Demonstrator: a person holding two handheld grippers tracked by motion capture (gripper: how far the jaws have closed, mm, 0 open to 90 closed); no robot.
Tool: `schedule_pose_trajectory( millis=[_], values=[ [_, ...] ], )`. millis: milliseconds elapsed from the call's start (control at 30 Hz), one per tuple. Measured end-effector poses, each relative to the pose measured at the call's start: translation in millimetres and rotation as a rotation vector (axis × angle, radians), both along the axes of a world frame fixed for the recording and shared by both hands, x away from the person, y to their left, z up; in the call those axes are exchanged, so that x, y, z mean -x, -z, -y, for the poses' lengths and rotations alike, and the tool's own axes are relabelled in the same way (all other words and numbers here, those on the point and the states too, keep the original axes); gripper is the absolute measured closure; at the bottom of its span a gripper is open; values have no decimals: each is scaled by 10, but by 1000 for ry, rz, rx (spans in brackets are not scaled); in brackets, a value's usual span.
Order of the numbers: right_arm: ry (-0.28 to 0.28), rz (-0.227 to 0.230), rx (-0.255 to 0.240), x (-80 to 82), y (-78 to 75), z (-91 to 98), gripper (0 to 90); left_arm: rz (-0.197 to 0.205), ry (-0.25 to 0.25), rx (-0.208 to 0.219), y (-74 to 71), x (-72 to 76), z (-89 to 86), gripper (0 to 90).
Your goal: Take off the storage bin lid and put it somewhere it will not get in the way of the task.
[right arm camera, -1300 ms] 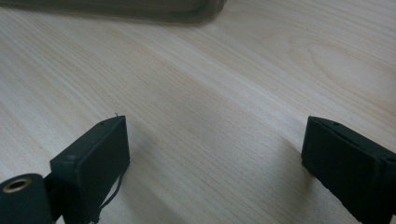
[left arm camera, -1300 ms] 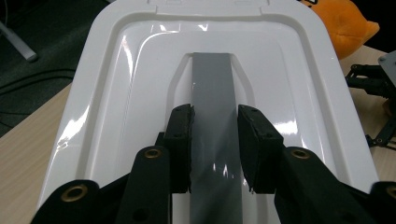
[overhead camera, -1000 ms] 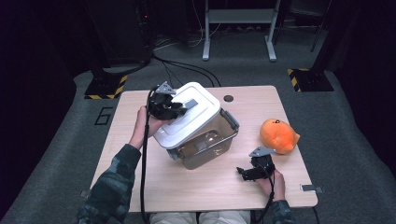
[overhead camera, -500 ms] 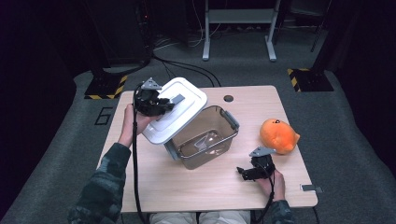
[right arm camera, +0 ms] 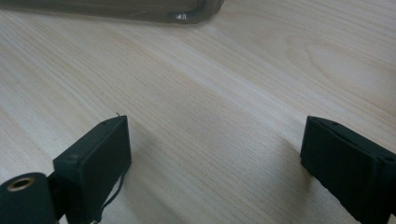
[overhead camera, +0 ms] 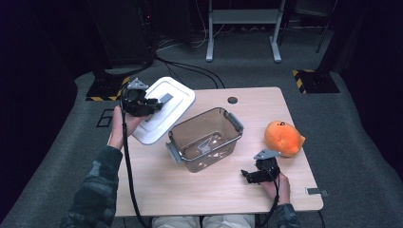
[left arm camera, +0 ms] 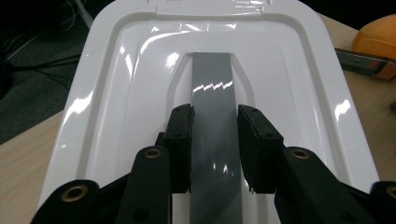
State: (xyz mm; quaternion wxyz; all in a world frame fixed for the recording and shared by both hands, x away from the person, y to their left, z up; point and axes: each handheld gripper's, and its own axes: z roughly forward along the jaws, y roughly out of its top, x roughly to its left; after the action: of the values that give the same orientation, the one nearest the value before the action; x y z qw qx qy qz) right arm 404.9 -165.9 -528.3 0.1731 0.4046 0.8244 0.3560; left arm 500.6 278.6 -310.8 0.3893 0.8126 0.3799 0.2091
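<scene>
White lid, its grey handle pinched between the left gripper's jaws, is off the clear bin; next, probably set it on the desk, right gripper spread.

no readable text, labels or numbers anywhere

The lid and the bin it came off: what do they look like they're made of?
The lid, gripped by the left gripper at its grey handle, looks like glossy white moulded plastic: sharp highlights, rounded ridges. The bin looks like clear, smoke-tinted plastic; the table shows through its walls. Its grey latches are probably plastic too.
</scene>
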Motion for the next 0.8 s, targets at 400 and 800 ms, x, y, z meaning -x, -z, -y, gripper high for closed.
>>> schedule_pose_trajectory(
  millis=[400, 800],
  values=[
    [-9, 1, 3, -2, -1, 8, 82, -12, -110, 16, 96, -22, -379, 666],
    [-9, 0, 3, -2, 0, 9, 81, -72, -253, 55, 395, -87, -705, 666]
  ],
)
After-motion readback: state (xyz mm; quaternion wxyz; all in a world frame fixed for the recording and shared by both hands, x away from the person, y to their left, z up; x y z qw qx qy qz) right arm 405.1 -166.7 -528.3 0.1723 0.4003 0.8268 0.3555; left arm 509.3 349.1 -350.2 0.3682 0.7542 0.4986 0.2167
